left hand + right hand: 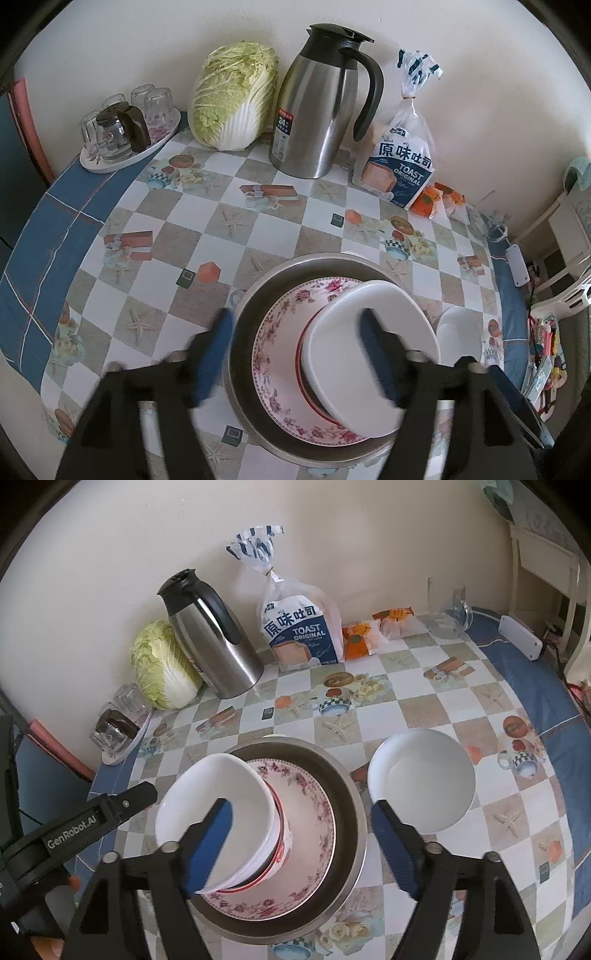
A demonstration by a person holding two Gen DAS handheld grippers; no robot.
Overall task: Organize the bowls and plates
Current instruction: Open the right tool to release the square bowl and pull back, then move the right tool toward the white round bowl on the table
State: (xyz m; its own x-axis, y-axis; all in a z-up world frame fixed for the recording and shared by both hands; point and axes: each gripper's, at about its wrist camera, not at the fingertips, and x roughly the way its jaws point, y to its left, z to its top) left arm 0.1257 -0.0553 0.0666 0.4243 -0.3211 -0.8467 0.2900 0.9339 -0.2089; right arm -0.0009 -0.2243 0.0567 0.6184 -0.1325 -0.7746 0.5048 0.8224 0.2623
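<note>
My left gripper (295, 354) has its blue fingers (214, 354) spread wide with nothing between them, straddling the near side of the stack at bottom centre of its frame. The right gripper (301, 849) is spread just as wide and also pinches nothing; its left pad sits in front of the white bowl (218, 812), though I can't tell if it actually touches.

The stack, from the bottom: steel pan (243, 325), floral plate (284, 321), a red-rimmed bowl (280, 849), then the white bowl tilted on top, leaning toward the left of the right view. My guess is it's tilted because it doesn't nest flat in the bowl under it, so it could slide off if bumped.

A second white bowl (421, 779) sits upright on the table (436, 698), just beside the pan at centre right. It looks like the last loose piece, so probably the next grab.

The kettle (317, 107), cabbage (232, 96) and bread bag (399, 162) are pushed to the wall at the top, well apart from the stack, which leaves me room to work.
</note>
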